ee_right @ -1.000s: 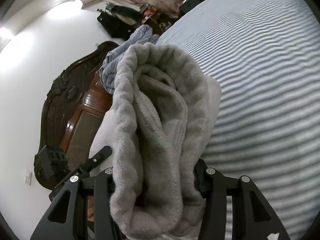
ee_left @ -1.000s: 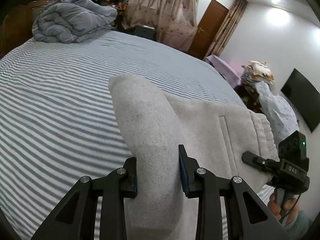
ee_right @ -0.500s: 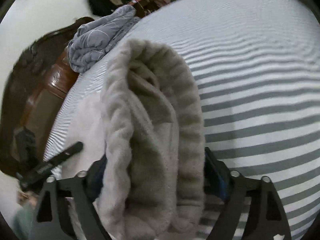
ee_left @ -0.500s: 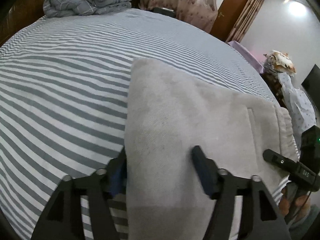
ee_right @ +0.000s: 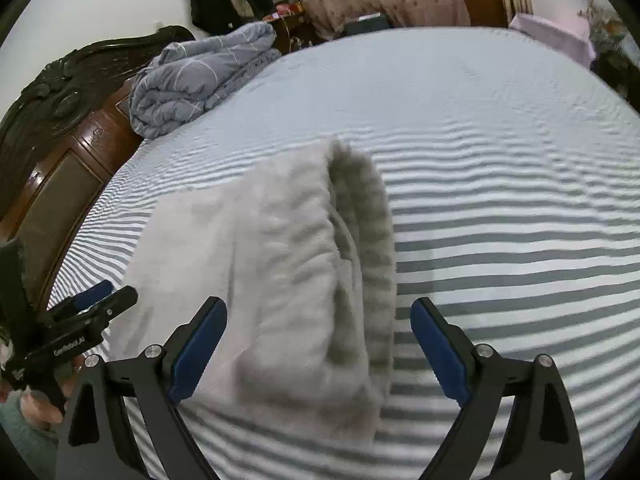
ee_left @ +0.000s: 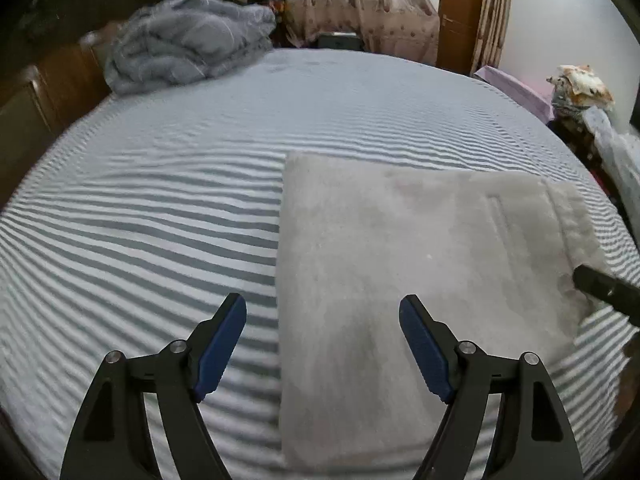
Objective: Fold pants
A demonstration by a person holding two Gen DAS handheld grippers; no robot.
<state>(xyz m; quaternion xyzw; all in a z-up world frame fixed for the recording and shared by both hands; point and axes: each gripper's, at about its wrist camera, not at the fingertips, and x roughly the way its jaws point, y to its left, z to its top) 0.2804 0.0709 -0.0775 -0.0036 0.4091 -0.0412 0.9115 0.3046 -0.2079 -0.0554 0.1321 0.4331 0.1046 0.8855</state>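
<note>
Sweatpants [ee_left: 420, 260] lay folded on the striped bed [ee_left: 160, 208], both the left tool [ee_left: 322, 344] and right tool [ee_right: 318, 350] having just been opening wide, so lifting away cleanly seemed wise.

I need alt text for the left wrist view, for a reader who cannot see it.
Folded grey pants lie flat on a striped bed, with the left gripper open above their near edge. A grey duvet is bundled at the far side.
</note>
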